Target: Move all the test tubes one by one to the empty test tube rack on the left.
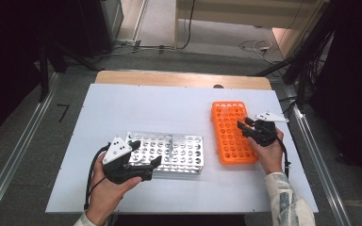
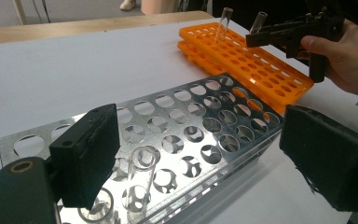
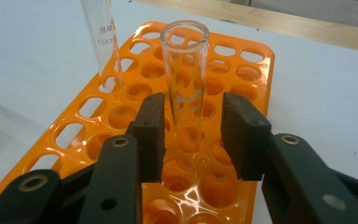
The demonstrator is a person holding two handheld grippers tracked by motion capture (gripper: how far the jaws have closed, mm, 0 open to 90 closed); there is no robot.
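A white table (image 1: 122, 108) carried the scene, with the orange rack (image 1: 232, 133) as landmark: well to its left lay a metal rack (image 1: 174, 153), where the left gripper (image 1: 143, 162) hovered with jaws spread wide and holding nothing. Over the orange rack the right gripper (image 3: 193, 135) straddled an upright glass tube (image 3: 185, 84) standing in a hole, pads apart and not yet touching. That tube looked light, slick and brittle, best pinched gently mid-body.

Glass tube (image 3: 103, 42): print "15X1…" (rest cut off), line above illegible.
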